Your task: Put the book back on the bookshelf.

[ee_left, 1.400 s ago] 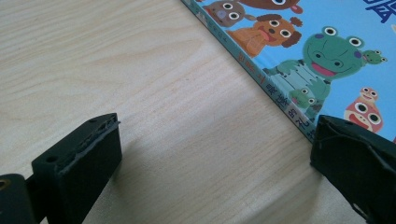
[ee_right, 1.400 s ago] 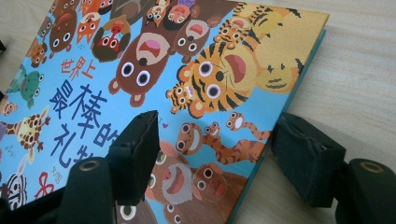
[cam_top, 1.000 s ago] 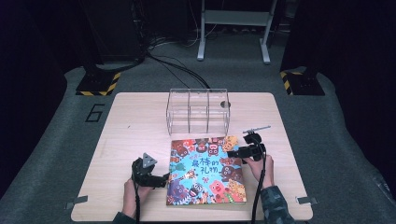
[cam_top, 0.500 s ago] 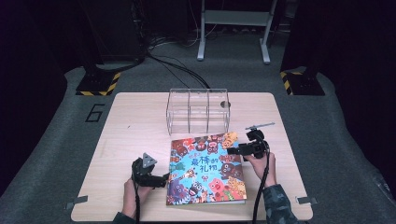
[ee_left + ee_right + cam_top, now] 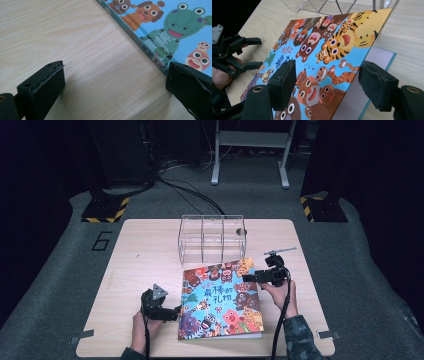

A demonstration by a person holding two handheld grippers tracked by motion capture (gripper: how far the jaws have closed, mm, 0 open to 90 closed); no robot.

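Observation:
A picture book point(image 5: 220, 300) with cartoon animals on a blue cover lies in the middle of the table. My right gripper point(image 5: 249, 278) reaches over its right edge near the top corner. In the right gripper view the gripper point(image 5: 329, 85) is open, its jaws straddling the cover's free edge. That edge is raised, and a pale inner page point(image 5: 372, 62) shows beneath it. My left gripper point(image 5: 176, 311) rests on the table at the book's spine side. In the left gripper view it point(image 5: 115, 82) is open with bare wood between the jaws and the book's spine point(image 5: 147, 50) by the right jaw.
A clear acrylic organizer point(image 5: 212, 240) with three compartments stands just behind the book. The wooden table point(image 5: 140, 260) has bare room to the left and right. The left gripper point(image 5: 260, 53) is also seen across the book in the right gripper view.
The right gripper has shifted slightly at the book's right edge. The left gripper and the book's place on the table look the same.

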